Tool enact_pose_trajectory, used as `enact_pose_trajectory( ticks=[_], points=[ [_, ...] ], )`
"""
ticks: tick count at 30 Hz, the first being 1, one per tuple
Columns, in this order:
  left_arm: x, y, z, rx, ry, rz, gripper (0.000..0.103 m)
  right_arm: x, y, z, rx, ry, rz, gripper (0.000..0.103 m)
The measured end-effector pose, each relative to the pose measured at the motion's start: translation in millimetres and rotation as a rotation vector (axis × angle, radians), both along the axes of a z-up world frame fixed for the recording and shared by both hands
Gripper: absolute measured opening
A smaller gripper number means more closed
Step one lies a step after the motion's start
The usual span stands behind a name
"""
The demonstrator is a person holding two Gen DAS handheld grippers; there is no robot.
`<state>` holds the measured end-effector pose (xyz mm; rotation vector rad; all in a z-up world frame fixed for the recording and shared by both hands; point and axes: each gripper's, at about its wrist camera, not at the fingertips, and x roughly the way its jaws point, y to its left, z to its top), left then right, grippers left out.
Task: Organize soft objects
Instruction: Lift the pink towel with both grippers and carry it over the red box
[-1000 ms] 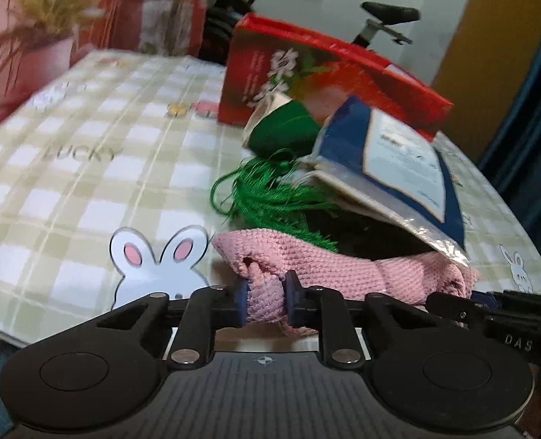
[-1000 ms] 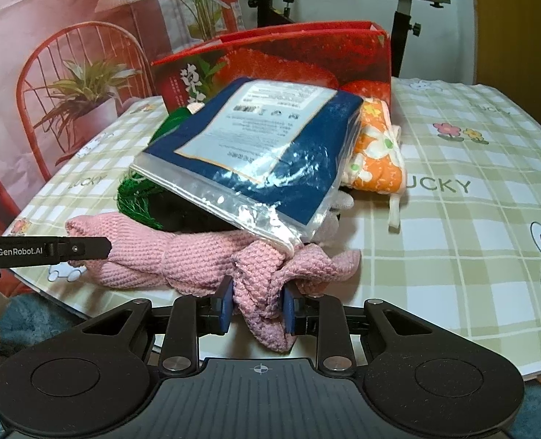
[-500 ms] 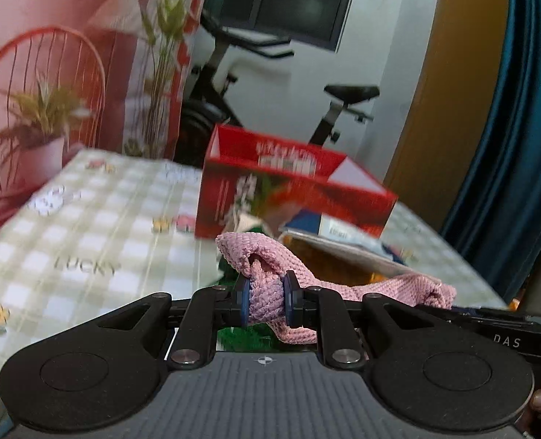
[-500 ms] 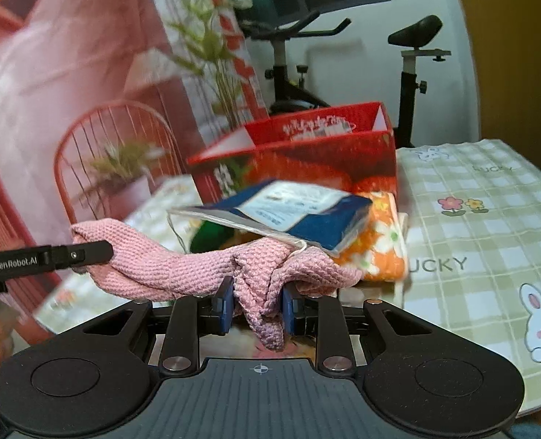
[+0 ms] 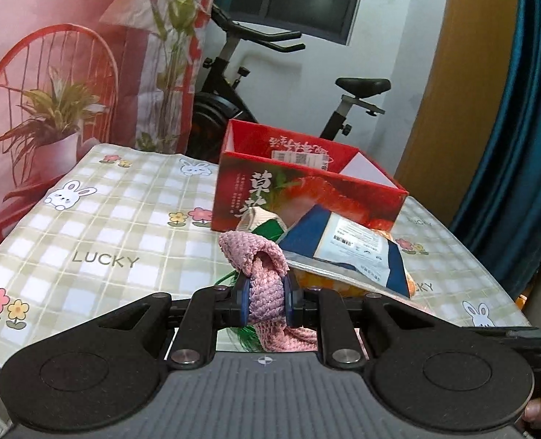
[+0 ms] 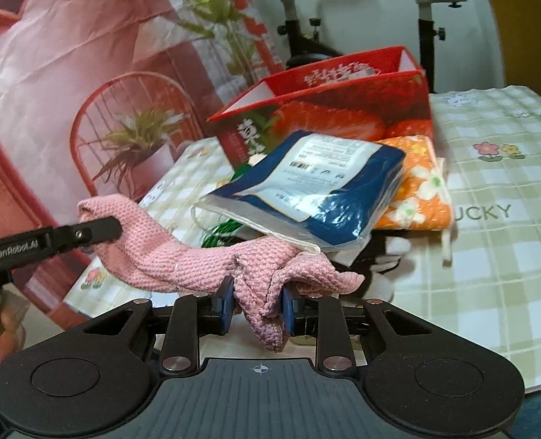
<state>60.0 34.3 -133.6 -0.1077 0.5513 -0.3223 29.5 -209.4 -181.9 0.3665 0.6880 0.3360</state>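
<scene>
Left gripper (image 5: 264, 301) is clamped on one end of the pink knitted cloth (image 6: 182, 259), its blue pads pinching a folded bunch of the knit. Right gripper (image 6: 257, 305) is clamped on the other end, with a loose tail hanging below the jaws. Judged from the 2 grips, the cloth is held at both ends so it can be spread or folded rather than dragged; it spans between the tools in the air, at the near edge of the table (image 5: 87, 226).

Just beyond the cloth lies the pile it was part of: a blue packet in a clear bag (image 6: 318, 186) sits on top, tilted, resting on an orange floral fabric (image 6: 416, 197) to the right and on green fringe (image 6: 219, 232) to the left. A black-and-white soft item under the pile is too hidden to identify.

Farther back stands an open red box (image 5: 307, 190), touching the pile; it is the likely container for the sorted items. An exercise bike (image 5: 256, 84) stands behind the table.
</scene>
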Motion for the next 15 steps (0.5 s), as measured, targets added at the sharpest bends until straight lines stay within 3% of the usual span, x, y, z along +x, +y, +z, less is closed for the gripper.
enact_pose_trajectory(
  ticks=[9, 15],
  points=[
    [-4.1, 2.2, -4.4, 0.031, 0.043, 0.008, 0.019, -2.6, 22.4, -11.1, -0.009, 0.090, 0.082, 0.025],
    [-10.7, 9.6, 1.7, 0.004, 0.020, 0.024, 0.019, -11.3, 32.8, 3.1, -0.047, 0.025, 0.109, 0.024]
  ],
)
